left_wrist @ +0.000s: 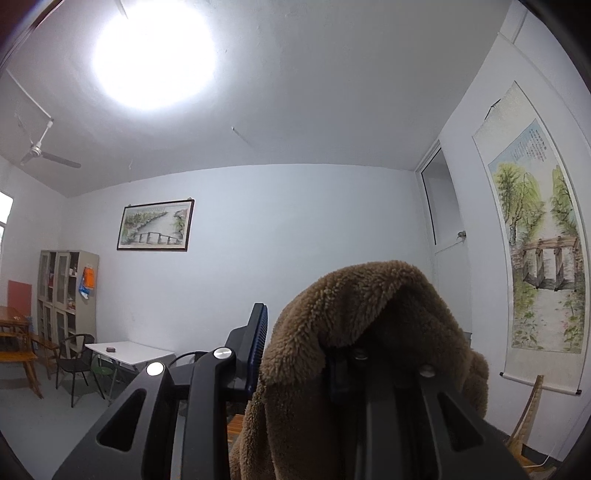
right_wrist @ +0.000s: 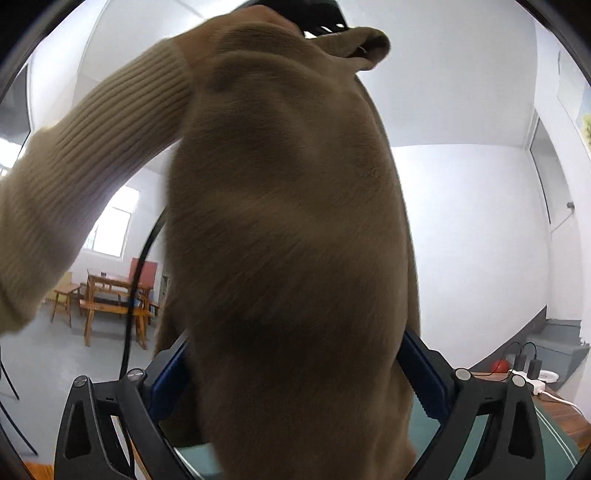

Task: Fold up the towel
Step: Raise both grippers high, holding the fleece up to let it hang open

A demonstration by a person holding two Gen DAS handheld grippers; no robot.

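A brown fluffy towel (left_wrist: 354, 332) is bunched over my left gripper (left_wrist: 295, 332), hiding its right finger. The left blue finger pad (left_wrist: 258, 332) presses against the cloth, so the jaws are shut on the towel. The camera points up at the walls and ceiling. In the right wrist view the towel (right_wrist: 288, 221) hangs from the left gripper (right_wrist: 317, 14) at the top, next to a person's beige ribbed sleeve (right_wrist: 92, 166). The cloth runs down between the widely spread blue fingers (right_wrist: 424, 369) of my open right gripper (right_wrist: 291, 339).
A white folding table (left_wrist: 129, 352), a black chair (left_wrist: 75, 354) and a cabinet (left_wrist: 66, 295) stand at the far wall. A wooden table with benches (right_wrist: 110, 295) is left, a black cable (right_wrist: 136, 277) hangs nearby, and a power strip (right_wrist: 532, 384) lies right above a green surface (right_wrist: 554, 443).
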